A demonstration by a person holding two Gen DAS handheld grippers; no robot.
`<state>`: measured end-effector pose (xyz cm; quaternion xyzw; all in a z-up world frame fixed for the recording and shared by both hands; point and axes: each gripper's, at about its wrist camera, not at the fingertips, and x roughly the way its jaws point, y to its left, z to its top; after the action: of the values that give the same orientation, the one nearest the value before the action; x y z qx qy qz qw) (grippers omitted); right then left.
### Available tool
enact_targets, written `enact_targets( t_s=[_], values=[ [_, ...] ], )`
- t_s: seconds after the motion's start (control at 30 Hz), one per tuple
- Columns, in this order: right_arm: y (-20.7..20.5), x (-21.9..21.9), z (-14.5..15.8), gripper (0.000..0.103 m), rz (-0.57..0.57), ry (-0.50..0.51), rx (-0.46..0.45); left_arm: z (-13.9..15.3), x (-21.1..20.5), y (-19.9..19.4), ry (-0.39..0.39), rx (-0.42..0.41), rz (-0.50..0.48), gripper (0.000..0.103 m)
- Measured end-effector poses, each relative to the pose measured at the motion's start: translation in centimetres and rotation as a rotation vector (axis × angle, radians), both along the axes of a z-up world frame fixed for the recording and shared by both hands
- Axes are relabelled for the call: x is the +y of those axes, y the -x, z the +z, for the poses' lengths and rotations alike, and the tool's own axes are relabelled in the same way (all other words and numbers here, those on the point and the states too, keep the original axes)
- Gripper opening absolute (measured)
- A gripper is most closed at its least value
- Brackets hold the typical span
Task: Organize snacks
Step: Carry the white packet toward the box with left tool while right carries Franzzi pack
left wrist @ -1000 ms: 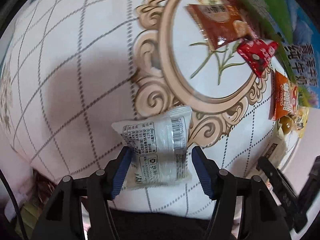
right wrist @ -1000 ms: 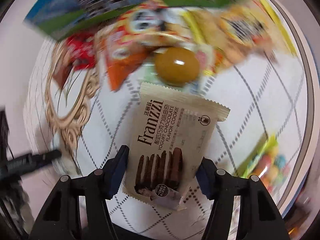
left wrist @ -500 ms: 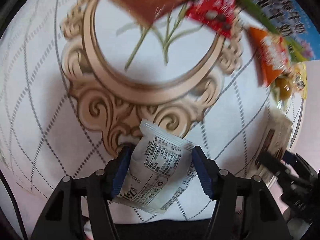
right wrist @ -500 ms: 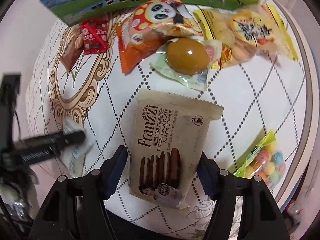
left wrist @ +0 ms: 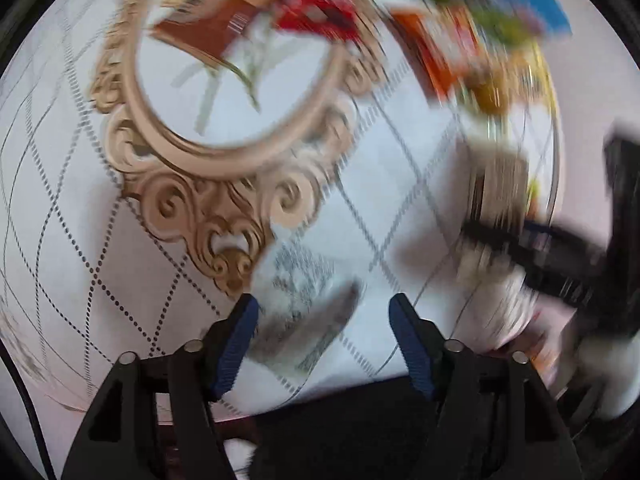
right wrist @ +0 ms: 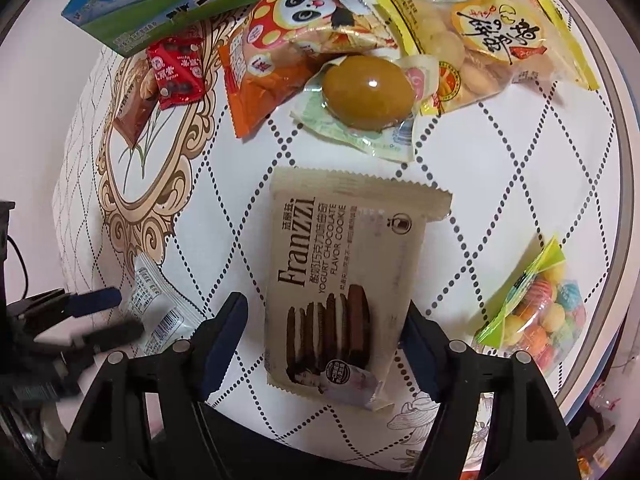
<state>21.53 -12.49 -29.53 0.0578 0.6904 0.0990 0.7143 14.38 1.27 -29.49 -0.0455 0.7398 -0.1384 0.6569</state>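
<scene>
Roughly, left to right across the table:

Table: round top under a white cloth (right wrist: 500, 168) with a dotted diamond grid and a tan scrolled oval frame printed on it.

Left gripper (left wrist: 322, 330): jaws wide apart, blue pads. The left wrist view is heavily smeared. A small white sachet (left wrist: 300, 300) lies on the cloth between the fingers, close against the left one and clear of the right. In the right wrist view the same sachet (right wrist: 158, 312) sits near the table's left edge, just below the frame's scrollwork, with the left gripper's fingertips on either side of it.

Inside the frame: a brown packet (right wrist: 134, 110), partly overlapped by a red packet (right wrist: 176, 74).

Far edge: a blue and green milk carton (right wrist: 168, 4) lying behind the snacks.

Centre back: an orange panda bag (right wrist: 280, 60); touching it, a clear pouch holding a brown egg (right wrist: 368, 92); then a yellow bag of round biscuits (right wrist: 492, 52).

Right gripper (right wrist: 326, 334): jaws wide, straddling the lower end of a cream Franzzi cookie pack (right wrist: 344, 280) that lies flat on the cloth. A gap shows at the left pad; contact at the right pad I cannot tell.

Right edge: a bag of coloured candy balls (right wrist: 536, 316), apart from the cookie pack.
</scene>
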Motion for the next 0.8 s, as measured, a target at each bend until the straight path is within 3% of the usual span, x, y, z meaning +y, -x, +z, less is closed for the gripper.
enact_targets(
  t_s=[0.13,0.2,0.23,0.3,0.43,0.53,0.67,0.8],
  values=[
    [0.1,0.7,0.0,0.076,0.037,0.031,-0.014,-2.9,-2.8,1.4,-0.166,0.022,-0.136,0.070],
    [0.1,1.1,0.3,0.070,0.057,0.063,-0.038,-3.5,-3.2,1.1,-0.211,0.013,-0.096,0.068],
    [0.2,1.3,0.5,0.061,0.066,0.072,-0.048,-3.5,-3.1,0.9,-0.202,0.009,-0.059,0.067],
    [0.3,1.7,0.8,0.060,0.085,0.080,-0.060,-2.8,-0.6,-0.6,-0.160,0.009,0.081,0.062],
    [0.3,1.6,0.8,0.062,0.071,0.059,-0.050,-2.3,2.6,-2.0,-0.094,-0.007,0.297,0.062],
    [0.2,1.4,0.4,0.063,0.050,0.042,-0.031,-3.6,3.4,-2.4,-0.066,0.037,0.323,0.063],
    [0.0,1.3,-0.3,0.060,0.042,0.036,-0.028,-5.1,5.1,-0.9,-0.075,0.008,0.355,0.061],
    [0.2,0.9,0.7,0.059,0.028,0.008,-0.050,-2.4,4.8,-0.1,-0.083,-0.047,0.340,0.042]
  ],
)
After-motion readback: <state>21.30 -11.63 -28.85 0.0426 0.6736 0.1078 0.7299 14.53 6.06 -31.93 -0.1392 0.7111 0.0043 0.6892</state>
